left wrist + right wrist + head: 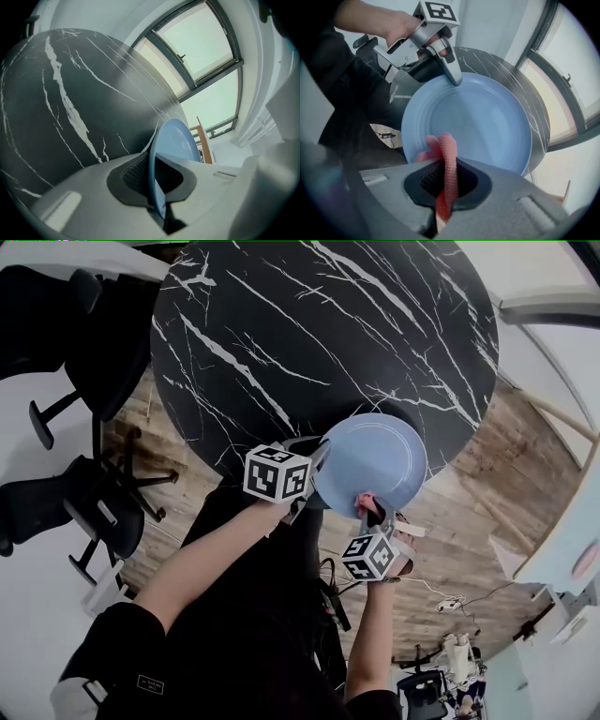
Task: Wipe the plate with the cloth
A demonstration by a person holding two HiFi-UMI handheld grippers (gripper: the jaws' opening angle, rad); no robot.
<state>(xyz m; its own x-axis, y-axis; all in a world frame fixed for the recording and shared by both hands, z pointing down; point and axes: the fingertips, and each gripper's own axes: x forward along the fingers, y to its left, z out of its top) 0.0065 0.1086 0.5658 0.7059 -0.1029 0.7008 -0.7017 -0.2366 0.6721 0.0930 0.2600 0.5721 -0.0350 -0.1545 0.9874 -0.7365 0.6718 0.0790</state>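
Right gripper [447, 183]: one of two grippers, each carrying a cube with square markers. Its jaws are clamped on the cloth and it points down at the plate's face.
Cloth [449, 152]: one, pink, with a nubbly weave. It is bunched into a rope-like fold that stands out past the dark ribbed pads. Its tip sits by the plate's lower rim, and it may be touching the plate, though the angle leaves that unsure.
Plate [487, 122]: one, round, pale blue and smooth, with faint rings stepping in from the rim. It is held tilted at the near edge of the table, partly out past it over the floor.
Left gripper [154, 176]: its jaws are closed on the plate's rim, which runs edge-on between the pads. From the right gripper view, this grip is on the far side of the plate from the cloth.
Table [309, 334]: one, round, with a black top crossed by thin white veins.
Floor [487, 465]: wood planks under and beside the table, with a few cables lying near the person's feet.
Chairs [56, 502]: two, black, office type on star bases, standing at the left of the table in the head view.
Window [201, 42]: large dark-framed panes beyond the table's far side, bright with daylight.
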